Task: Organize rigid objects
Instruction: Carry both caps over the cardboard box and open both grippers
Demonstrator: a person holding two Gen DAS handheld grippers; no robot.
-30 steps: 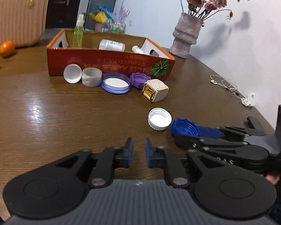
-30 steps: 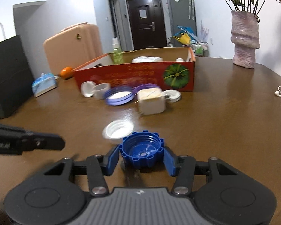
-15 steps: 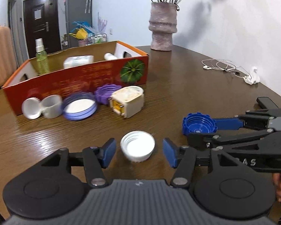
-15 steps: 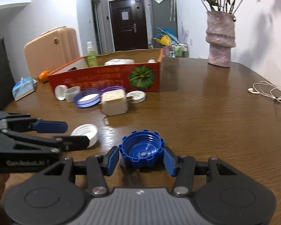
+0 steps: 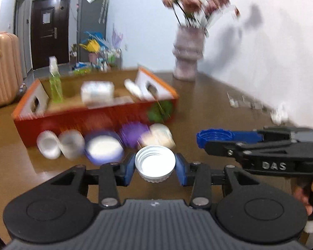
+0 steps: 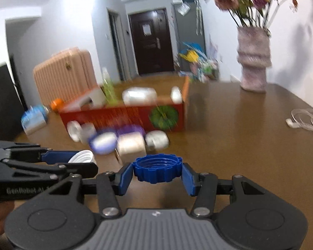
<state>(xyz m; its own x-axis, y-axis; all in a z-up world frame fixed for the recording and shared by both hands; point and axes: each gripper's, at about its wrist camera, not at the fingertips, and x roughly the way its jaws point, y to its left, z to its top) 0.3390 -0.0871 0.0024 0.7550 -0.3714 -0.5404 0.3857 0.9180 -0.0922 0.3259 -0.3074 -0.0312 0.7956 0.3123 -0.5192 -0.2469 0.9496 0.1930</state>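
Motion blur smears the far half of both views, so the row of lids (image 5: 102, 145) in front of the red box (image 5: 89, 120) shows only as pale and purple rounds whose edges cannot be made out. The left gripper (image 5: 154, 167) is clamped on a white cap (image 5: 154, 162), held between its blue pads with the threaded open side facing up and slightly toward the camera; the cap appears to be off the table (image 6: 240, 145), though the blur makes that hard to confirm. The right gripper (image 6: 157, 176) grips a blue cap (image 6: 157, 169), open side up, its ribbed wall pressed by both pads. The two grippers sit side by side near the table's near edge. The box, open-topped, holds a green spray bottle (image 5: 55, 83) standing upright, a white packet (image 5: 97, 91) and a small white bottle (image 5: 133, 88) lying down. A vase (image 6: 253, 62) of flowers stands toward the far right edge.
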